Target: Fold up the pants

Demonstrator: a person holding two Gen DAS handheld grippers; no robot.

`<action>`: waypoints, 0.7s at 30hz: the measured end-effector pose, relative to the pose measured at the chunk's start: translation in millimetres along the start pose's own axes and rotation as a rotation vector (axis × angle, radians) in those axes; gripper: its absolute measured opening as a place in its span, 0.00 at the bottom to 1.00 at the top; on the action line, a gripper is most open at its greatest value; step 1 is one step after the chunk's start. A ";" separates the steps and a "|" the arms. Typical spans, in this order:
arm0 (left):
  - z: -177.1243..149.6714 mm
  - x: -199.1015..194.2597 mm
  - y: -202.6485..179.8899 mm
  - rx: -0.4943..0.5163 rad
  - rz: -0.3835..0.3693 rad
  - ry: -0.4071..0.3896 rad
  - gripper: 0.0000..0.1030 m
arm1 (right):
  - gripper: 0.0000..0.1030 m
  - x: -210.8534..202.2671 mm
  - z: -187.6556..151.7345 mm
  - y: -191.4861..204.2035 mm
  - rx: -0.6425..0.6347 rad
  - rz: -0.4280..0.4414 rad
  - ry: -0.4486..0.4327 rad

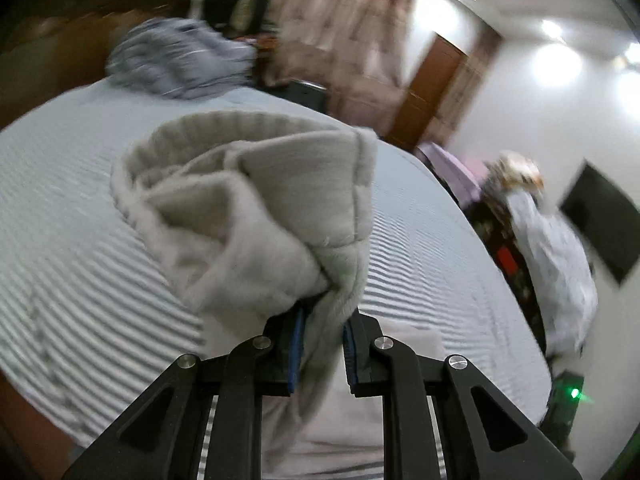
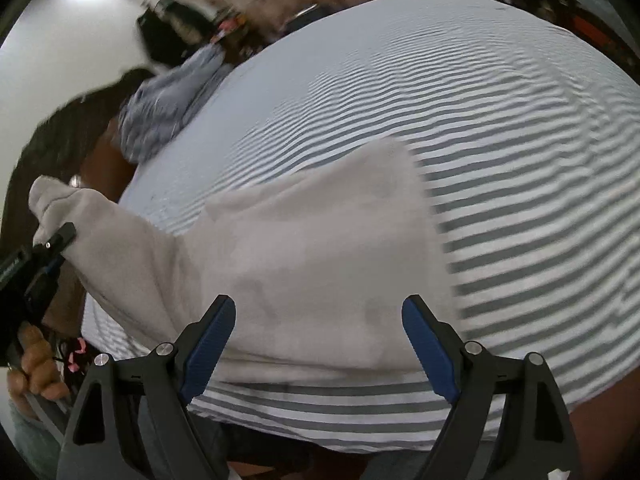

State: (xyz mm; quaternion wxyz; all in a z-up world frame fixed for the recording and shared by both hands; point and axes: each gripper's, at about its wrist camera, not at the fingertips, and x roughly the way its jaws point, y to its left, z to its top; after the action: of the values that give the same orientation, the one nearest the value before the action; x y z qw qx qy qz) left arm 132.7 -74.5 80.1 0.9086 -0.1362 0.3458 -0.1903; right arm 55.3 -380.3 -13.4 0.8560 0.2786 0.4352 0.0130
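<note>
The pants (image 1: 248, 208) are light grey fleece. My left gripper (image 1: 322, 320) is shut on a bunched end with a ribbed cuff and holds it lifted above the striped bed (image 1: 420, 248). In the right wrist view the rest of the pants (image 2: 312, 264) lie flat on the bed (image 2: 500, 152), rising at the left toward the left gripper (image 2: 56, 244). My right gripper (image 2: 318, 320) is open and empty, its blue-padded fingers (image 2: 212, 344) spread just above the near part of the pants.
A crumpled blue-grey garment (image 1: 180, 60) lies at the far end of the bed, and shows in the right wrist view (image 2: 168, 104). Beyond the bed stand a curtain (image 1: 340, 32), a wooden door (image 1: 432, 88) and cluttered furniture (image 1: 512, 240). The bed's near edge (image 2: 320, 432) is below the right gripper.
</note>
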 end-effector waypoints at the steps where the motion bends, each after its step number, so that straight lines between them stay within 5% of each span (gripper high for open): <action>1: -2.9 7.7 -16.0 0.029 -0.021 0.017 0.17 | 0.81 -6.8 0.5 -12.1 0.022 -0.006 -0.011; 12: -88.6 111.9 -139.8 0.240 -0.072 0.269 0.15 | 0.81 -18.9 -10.3 -100.4 0.205 -0.023 -0.007; 21: -109.5 119.8 -144.1 0.308 -0.063 0.266 0.16 | 0.81 -10.0 -8.5 -113.1 0.218 0.070 -0.001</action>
State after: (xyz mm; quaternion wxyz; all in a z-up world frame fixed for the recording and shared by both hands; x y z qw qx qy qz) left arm 104.4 -268.2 -13.7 0.8587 0.0199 0.4253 -0.2854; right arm 17.8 -474.5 -65.2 0.8198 0.3851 0.4238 -0.0047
